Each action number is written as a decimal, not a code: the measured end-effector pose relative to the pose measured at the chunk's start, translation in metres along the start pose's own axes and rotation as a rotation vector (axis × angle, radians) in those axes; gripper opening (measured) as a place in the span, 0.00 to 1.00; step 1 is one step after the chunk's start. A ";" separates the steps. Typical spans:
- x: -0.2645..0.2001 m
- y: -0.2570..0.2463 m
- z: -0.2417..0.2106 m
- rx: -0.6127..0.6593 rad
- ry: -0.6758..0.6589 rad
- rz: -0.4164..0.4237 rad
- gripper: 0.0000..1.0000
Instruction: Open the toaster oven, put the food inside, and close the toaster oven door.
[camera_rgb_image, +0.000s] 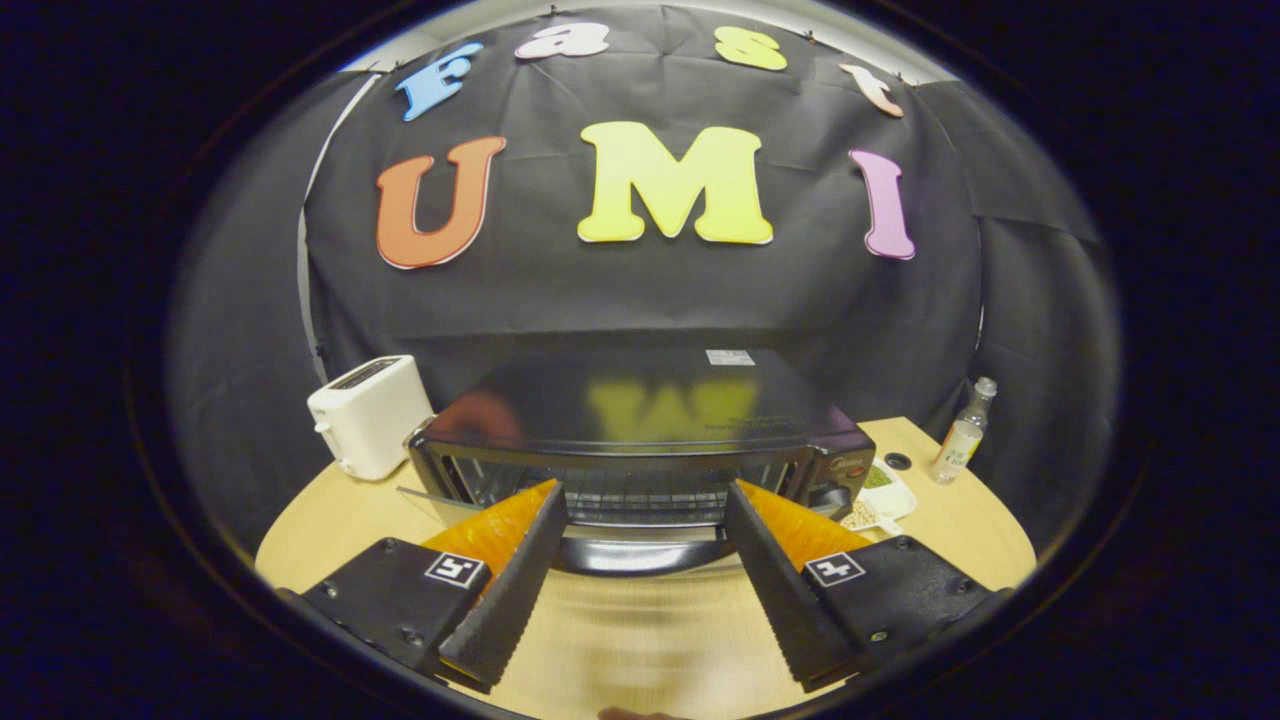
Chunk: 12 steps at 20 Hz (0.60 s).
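A black toaster oven stands on the round wooden table, just ahead of my fingers. Its glass door hangs down toward me, so the wire rack inside is in sight. The door's dark handle lies between my two fingers, and neither finger touches it. My gripper is open wide, with its tips at the oven's mouth and nothing held. A white dish with food sits on the table close against the oven's right side.
A white pop-up toaster stands left of the oven. A small clear bottle stands at the table's far right, with a dark round hole in the tabletop beside it. Bare wood lies under my fingers.
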<state>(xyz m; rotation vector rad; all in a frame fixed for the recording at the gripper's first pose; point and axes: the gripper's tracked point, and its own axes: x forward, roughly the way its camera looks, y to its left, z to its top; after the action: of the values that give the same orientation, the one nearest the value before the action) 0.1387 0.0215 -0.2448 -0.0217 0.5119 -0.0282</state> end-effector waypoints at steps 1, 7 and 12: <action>-0.006 0.000 -0.007 0.006 0.006 0.004 1.00; -0.035 0.000 -0.055 0.007 0.053 0.039 1.00; -0.041 -0.001 -0.094 0.021 0.116 0.078 1.00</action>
<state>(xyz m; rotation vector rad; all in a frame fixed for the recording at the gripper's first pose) 0.0570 0.0209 -0.3072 0.0205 0.6278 0.0418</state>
